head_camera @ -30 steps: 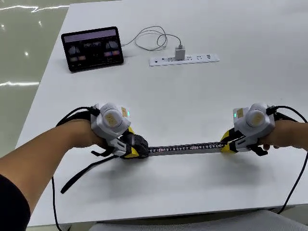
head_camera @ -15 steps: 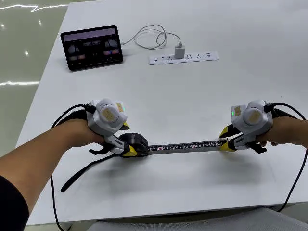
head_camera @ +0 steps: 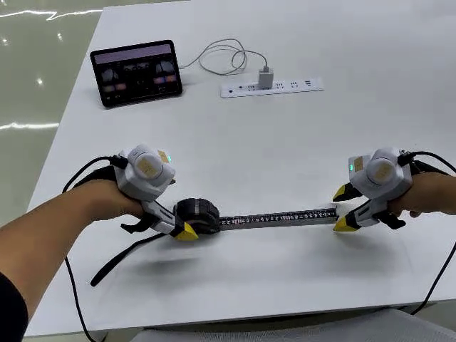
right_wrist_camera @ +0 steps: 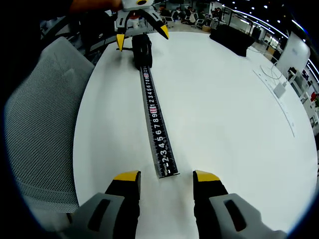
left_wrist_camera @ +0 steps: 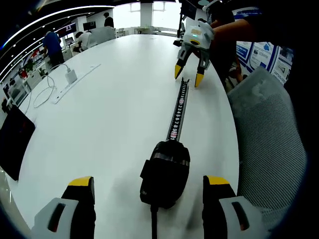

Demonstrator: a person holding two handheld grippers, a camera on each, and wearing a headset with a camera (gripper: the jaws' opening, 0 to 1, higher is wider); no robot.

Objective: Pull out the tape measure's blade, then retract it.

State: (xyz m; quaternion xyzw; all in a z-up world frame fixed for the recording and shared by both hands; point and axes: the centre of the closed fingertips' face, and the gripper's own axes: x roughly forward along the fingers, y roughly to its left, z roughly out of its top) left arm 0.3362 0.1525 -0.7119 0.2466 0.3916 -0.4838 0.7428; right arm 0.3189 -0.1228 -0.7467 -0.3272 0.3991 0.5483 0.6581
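— Where's the tape measure (head_camera: 198, 214)?
— Lower centre of the head view, its black case (left_wrist_camera: 164, 172) lying on the white surface (head_camera: 285, 157). The blade (head_camera: 278, 218) runs out flat to the right, numbers up.
— And the left tool (left_wrist_camera: 148, 183)?
— Released. Its yellow-tipped jaws stand wide on either side of the case, touching neither flank in the left gripper view.
— The right tool (right_wrist_camera: 166, 177)?
— Also released. The blade's end lies just ahead of the gap between its jaws, free of both.
— Anything further out?
— A tablet (head_camera: 137, 71) in the upper left and a power strip (head_camera: 272, 87) with a charger (head_camera: 266, 77) plugged in at upper centre. A grey mesh chair (right_wrist_camera: 45, 124) is at the left of the right gripper view.
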